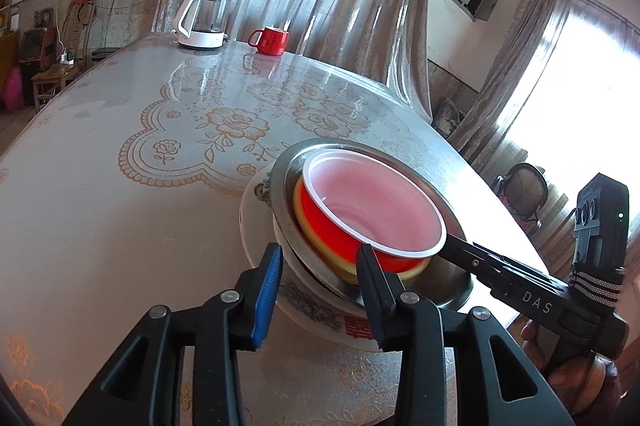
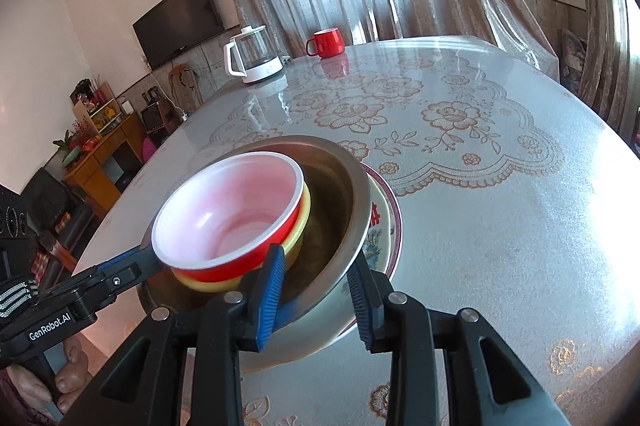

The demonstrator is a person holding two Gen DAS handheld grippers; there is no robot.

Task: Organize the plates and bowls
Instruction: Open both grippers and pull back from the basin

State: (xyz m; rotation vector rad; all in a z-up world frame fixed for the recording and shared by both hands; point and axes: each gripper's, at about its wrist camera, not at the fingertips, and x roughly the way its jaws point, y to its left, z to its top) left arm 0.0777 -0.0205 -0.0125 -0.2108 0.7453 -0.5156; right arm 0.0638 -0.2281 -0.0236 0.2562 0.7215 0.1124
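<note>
Ok so the left gripper: its jaws stand partly apart, blue-padded finger on one side and black finger on the other, straddling the near edge of the stack; the steel bowl's rim runs through the gap, and the pads don't look pressed on it, though from the left wrist view it's close; the black finger sits right against the red bowl's wall.

Right gripper is much the same; jaws partly apart, straddling the rim of the steel bowl and the plate under it; not clearly clamped on anything as far as I can tell. In the left wrist view one of its thin fingertips pokes in at the white rim of the red bowl.

The stack itself sits near the edge of the round table with the lace-pattern cover; bottom is a white patterned plate with red characters and a dark rim, then the steel bowl, then a yellow bowl, then the red bowl with a white-pink inside, tilted a bit and off to one side of the steel one.

Far side of the table: a glass kettle with white handle and a red mug, well apart from the stack.
</note>
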